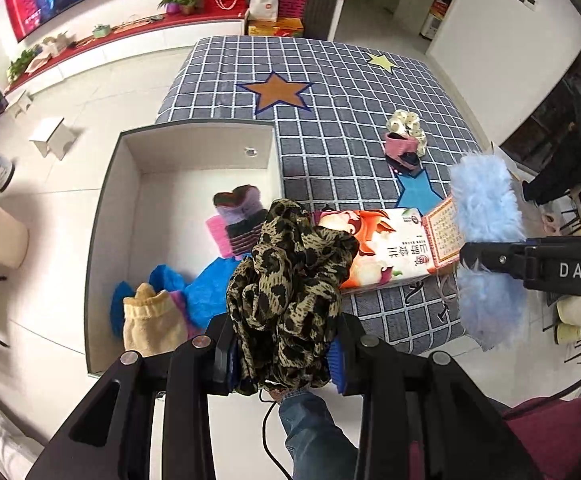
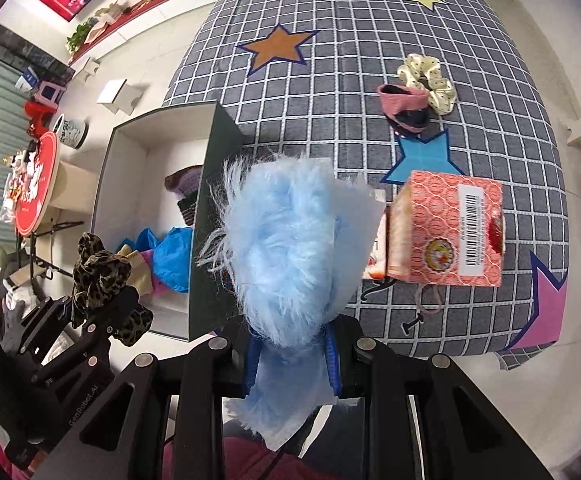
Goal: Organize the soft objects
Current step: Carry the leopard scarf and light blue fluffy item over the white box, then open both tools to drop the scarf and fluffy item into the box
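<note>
Leopard scrunchie (image 1: 290, 296) is pinched in your left gripper (image 1: 286, 364), hanging just over the near edge of the white box (image 1: 110, 208). Your right gripper (image 2: 290, 360) is clamped on the blue fluffy piece (image 2: 286, 252), beside the box wall. Looks like mid-transfer: next you'd need both over the box, then let go. Two more scrunchies (image 1: 404, 140) wait on the checked cloth (image 1: 330, 80).

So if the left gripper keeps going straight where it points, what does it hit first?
Probably the striped knit piece inside the white box, or the box floor; depth is unclear. The left gripper holds a leopard scrunchie.
</note>
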Tool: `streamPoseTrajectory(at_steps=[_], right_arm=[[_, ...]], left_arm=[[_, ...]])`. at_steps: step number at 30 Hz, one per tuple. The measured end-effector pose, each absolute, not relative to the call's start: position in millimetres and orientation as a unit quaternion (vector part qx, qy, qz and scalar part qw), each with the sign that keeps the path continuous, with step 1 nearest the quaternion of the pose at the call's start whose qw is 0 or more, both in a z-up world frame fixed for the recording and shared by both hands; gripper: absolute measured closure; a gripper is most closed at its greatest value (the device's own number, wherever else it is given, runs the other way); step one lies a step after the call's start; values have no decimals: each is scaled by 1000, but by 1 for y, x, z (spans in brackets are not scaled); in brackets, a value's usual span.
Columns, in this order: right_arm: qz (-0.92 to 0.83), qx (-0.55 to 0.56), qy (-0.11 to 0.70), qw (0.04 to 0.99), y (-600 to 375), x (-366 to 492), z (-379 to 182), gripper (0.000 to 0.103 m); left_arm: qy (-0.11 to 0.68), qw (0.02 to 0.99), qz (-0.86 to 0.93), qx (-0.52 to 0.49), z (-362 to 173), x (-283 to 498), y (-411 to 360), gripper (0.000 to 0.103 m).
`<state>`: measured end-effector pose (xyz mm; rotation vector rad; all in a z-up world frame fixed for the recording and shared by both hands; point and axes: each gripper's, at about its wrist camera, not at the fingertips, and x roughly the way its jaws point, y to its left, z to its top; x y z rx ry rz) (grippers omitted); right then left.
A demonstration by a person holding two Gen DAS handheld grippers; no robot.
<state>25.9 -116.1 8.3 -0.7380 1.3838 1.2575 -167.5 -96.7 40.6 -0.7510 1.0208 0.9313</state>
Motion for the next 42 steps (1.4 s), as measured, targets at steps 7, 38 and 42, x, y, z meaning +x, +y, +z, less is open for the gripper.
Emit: streamPoseTrajectory(at_steps=[7,38,42], right_arm=[[532,-318,574,536,-109,16,9,75],[600,-398,517,463,-34,-68,4,75],[612,-406,506,453,-23,-83,7,75]], left_arm=[[455,705,423,-342,40,-174,-93,66],[445,598,512,-428,-2,-239,-42,65],[447,589,512,-437,-8,-239,-40,65]])
